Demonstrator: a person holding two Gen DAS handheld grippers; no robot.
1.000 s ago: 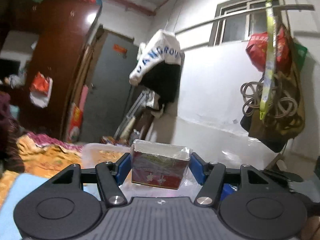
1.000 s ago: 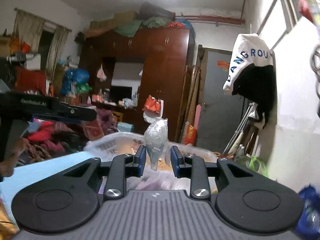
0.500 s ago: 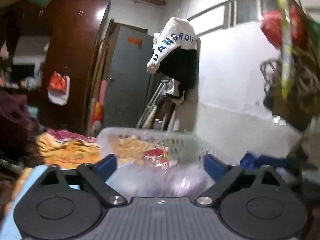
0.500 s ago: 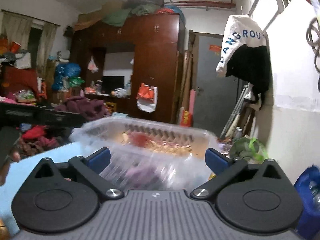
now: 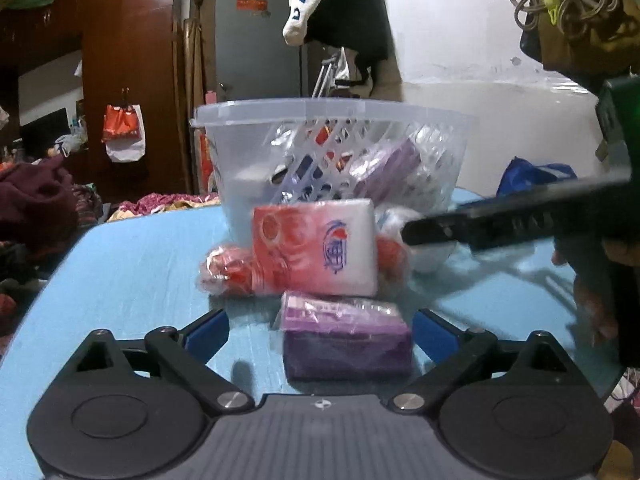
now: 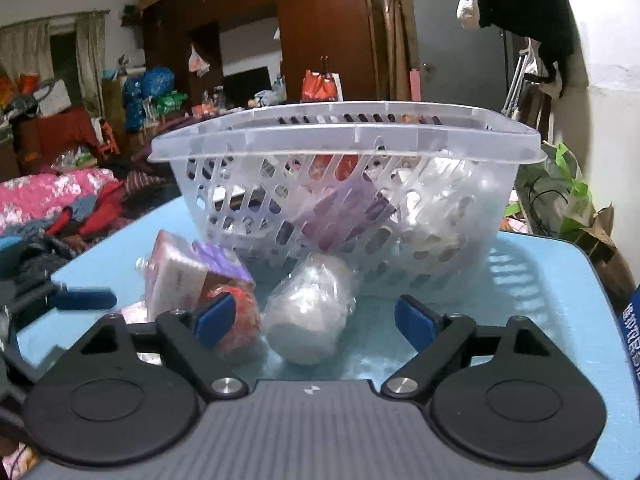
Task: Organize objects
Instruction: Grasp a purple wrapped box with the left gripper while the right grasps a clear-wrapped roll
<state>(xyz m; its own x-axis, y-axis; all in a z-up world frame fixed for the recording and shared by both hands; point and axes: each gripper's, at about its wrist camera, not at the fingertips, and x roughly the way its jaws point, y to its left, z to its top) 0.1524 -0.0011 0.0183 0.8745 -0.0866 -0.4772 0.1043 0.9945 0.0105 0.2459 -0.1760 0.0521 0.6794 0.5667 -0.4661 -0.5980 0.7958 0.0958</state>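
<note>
A clear slotted plastic basket stands on the light blue table and holds several wrapped packs. In front of it lie a red and white pack and a purple pack. My left gripper is open around the purple pack, its pads apart from it. My right gripper has a clear-wrapped whitish roll between its jaws, which are closing without touching it. Left of the roll sit a red wrapped item and a purple and white pack.
The right tool's black body and a hand cross the right side of the left wrist view. A blue bag lies by the white wall. Piled clothes lie beyond the table's left edge; a plant stands at the right.
The left gripper let go of a red wrapped box and the right let go of a clear bag. Both opened wide and dropped from above the basket to the table in front of it.
</note>
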